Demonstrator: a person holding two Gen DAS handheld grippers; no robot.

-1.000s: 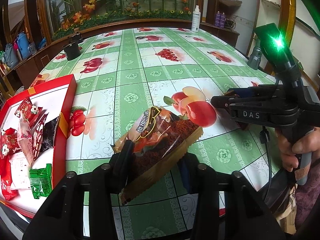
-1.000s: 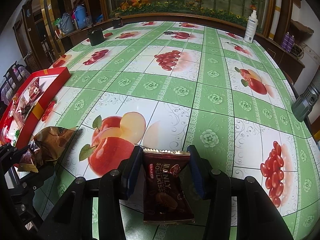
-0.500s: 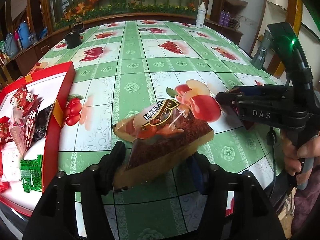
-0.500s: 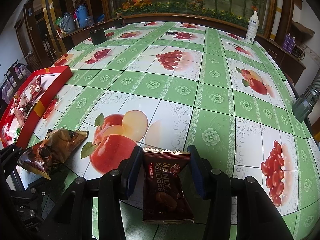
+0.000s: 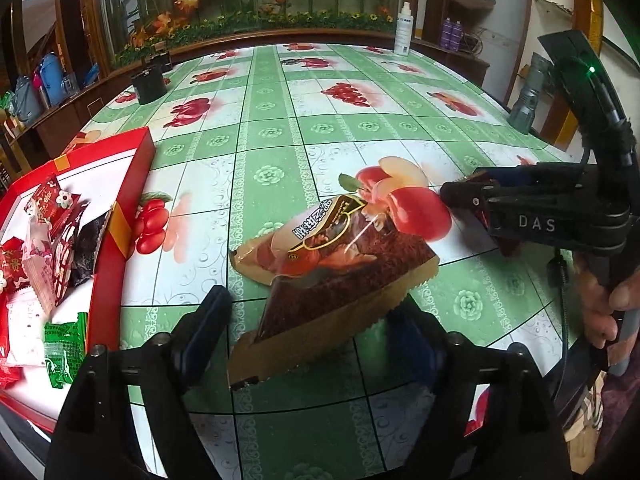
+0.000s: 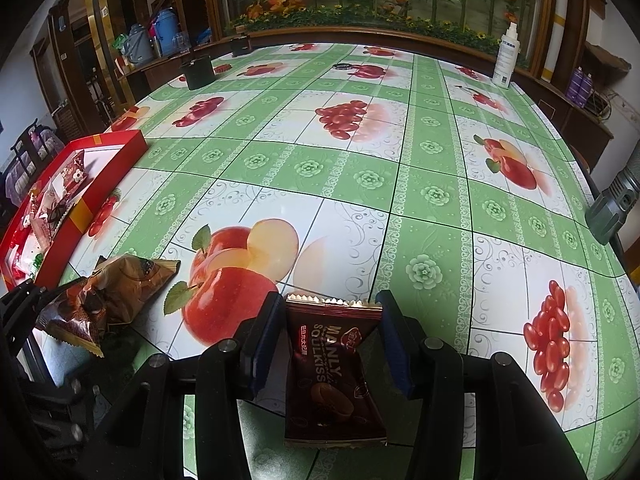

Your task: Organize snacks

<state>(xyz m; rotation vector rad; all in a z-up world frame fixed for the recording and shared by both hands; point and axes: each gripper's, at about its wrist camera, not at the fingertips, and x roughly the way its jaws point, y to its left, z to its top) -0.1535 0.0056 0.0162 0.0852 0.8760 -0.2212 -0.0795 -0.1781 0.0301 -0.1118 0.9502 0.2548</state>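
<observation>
- Snacks wait on a desk (image 6: 432, 160) covered in a green-and-white fruit-print cloth, some already gathered in a red box (image 5: 132, 184) that sits just to the left of the left tool (image 5: 308, 320).
- Inside the red box lie several small wrapped packets: red-and-white ones (image 5: 44, 240), a dark one (image 5: 90, 246) against the near wall and a green one (image 5: 60, 352) at the near end.
- Between the left tool's fingers rests a brown-and-gold snack bag (image 5: 332, 272) on the desk, its long axis slanting from near left to far right and its printed end pointing away from the tool; the jaws are opening, with the left pad clear of the bag and the right fingertip partly hidden behind its serrated edge.
- Between the right tool's (image 6: 332, 340) fingers lies a dark brown "Soulkiss" packet (image 6: 332, 372), lengthwise along the fingers with its zigzag seal pointing ahead; the pads stand against its sides, pinching it.
- A person's hand (image 5: 604, 300) grips the right tool's handle, to the right of the left tool.
</observation>
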